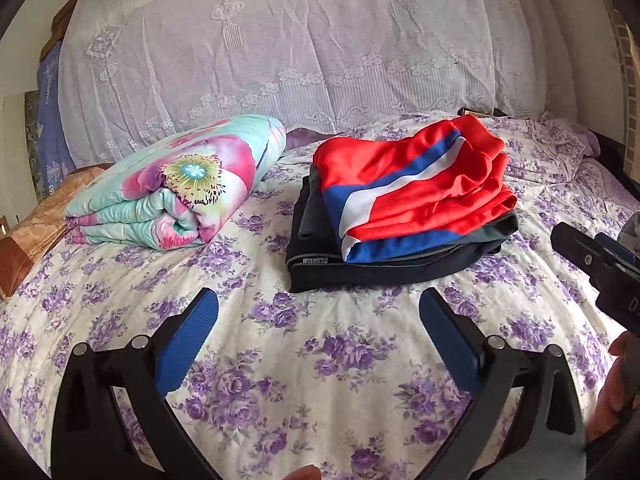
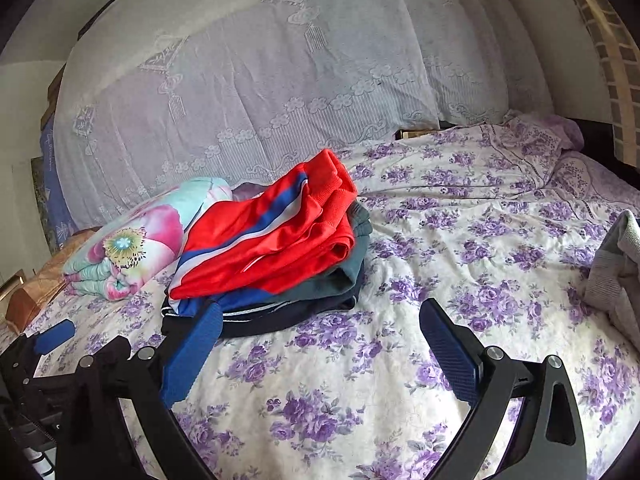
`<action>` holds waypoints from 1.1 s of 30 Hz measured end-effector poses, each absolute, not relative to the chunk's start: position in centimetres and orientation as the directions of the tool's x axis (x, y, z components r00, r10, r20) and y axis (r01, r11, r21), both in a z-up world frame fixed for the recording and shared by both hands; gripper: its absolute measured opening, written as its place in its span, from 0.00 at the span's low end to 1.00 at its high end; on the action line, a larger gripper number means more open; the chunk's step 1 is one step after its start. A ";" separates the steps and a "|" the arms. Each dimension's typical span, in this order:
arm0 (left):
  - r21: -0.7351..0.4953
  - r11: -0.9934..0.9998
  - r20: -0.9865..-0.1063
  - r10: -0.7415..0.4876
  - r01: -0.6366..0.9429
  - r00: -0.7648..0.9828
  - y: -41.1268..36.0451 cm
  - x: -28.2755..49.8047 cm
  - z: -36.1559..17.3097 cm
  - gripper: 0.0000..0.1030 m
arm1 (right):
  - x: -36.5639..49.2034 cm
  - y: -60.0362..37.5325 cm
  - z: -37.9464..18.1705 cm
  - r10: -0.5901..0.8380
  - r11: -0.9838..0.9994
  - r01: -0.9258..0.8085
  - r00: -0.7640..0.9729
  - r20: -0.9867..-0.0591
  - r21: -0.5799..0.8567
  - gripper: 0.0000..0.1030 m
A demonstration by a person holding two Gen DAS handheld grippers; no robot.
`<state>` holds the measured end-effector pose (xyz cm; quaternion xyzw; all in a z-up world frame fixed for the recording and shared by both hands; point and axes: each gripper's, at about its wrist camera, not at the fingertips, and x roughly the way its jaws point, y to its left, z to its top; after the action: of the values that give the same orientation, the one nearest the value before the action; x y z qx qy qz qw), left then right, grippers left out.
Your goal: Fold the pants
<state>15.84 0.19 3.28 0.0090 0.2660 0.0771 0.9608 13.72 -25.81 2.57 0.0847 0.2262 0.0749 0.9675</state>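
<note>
Both grippers, left gripper [image 1: 319, 308] and right gripper [image 2: 320, 320], gape wide and empty over the bed [image 1: 340, 360]. The red pants [image 1: 412, 184] topping the folded stack look light, limp and slippery; I'd pinch their near folded edge.

Bed [image 1: 340, 360] spread with a cream sheet printed in purple roses. Far left on it, a folded quilt [image 1: 180, 184] in pink and turquoise flower print. Just right of that, near the middle, a stack of folded clothes: dark trousers [image 1: 384, 272] at the bottom touching the sheet, red-and-blue pants [image 1: 408, 184] on top. At the right edge, a rumpled grey garment [image 2: 616, 272].
</note>
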 end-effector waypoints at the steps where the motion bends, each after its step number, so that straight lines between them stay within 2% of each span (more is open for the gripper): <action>1: 0.041 0.989 -0.516 0.141 -0.140 0.845 0.3 16.0 3.3 0.95 | 13.9 -25.7 2.5 0.186 0.974 -0.108 0.882 -0.433 0.198 0.96; 4: 0.009 0.991 -0.524 0.121 -0.137 0.843 0.7 16.1 3.4 0.95 | 14.3 -25.5 2.2 0.195 0.974 -0.116 0.870 -0.453 0.196 0.96; 33: 0.022 0.991 -0.524 0.121 -0.129 0.843 0.2 15.9 3.2 0.95 | 14.1 -25.1 2.5 0.198 0.975 -0.130 0.875 -0.441 0.180 0.96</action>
<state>15.92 0.16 3.17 -0.0068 0.2725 0.0652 0.9599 14.07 -25.07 2.50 0.0724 0.2346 0.0849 0.9657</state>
